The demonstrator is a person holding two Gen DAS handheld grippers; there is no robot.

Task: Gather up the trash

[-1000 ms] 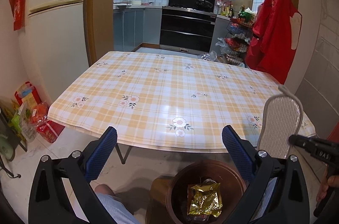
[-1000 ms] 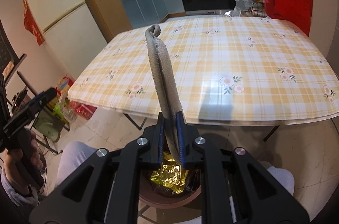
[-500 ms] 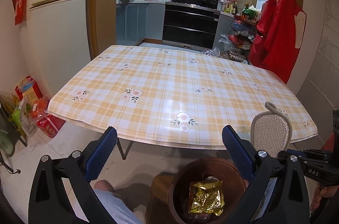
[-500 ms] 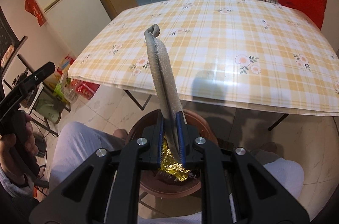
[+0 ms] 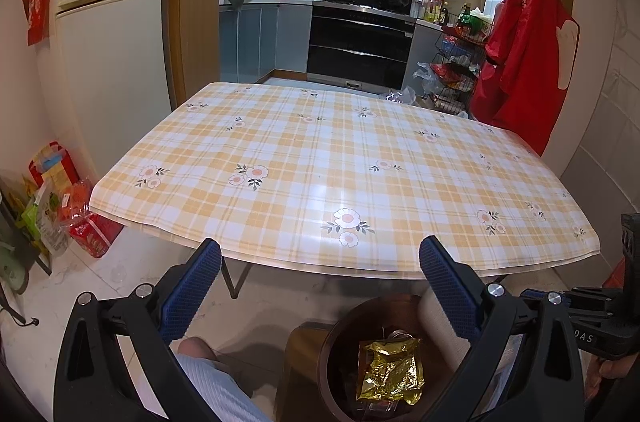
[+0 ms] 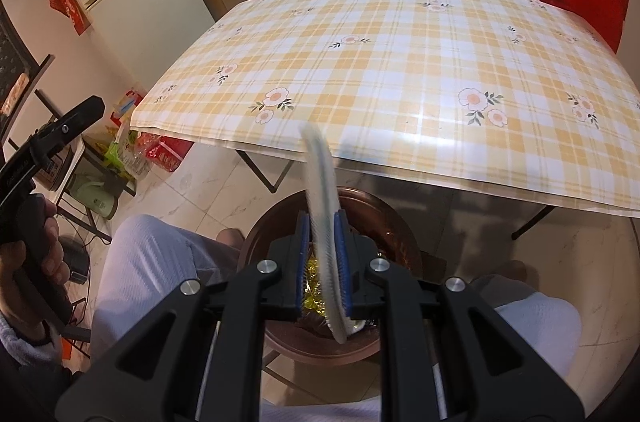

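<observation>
A brown round bin (image 5: 340, 350) stands on the floor at the table's near edge, with a crumpled gold wrapper (image 5: 390, 370) inside. My right gripper (image 6: 323, 234) is over the bin (image 6: 392, 222); its jaws have parted slightly around a white foam net sleeve (image 6: 320, 182), which is blurred and sliding down between them. A pale edge of the sleeve (image 5: 434, 318) shows behind my left finger. My left gripper (image 5: 320, 270) is open and empty, above the bin's left side.
The table with the yellow checked cloth (image 5: 340, 174) lies just ahead of the bin. A person's knees (image 6: 152, 262) flank the bin. Bags and boxes (image 5: 72, 214) sit on the floor at the left. A red garment (image 5: 528, 62) hangs at the right.
The right gripper has lowered the foam sleeve from above the table edge down over the bin. Its jaws have loosened and the sleeve is slipping downward. The left gripper stayed open.
</observation>
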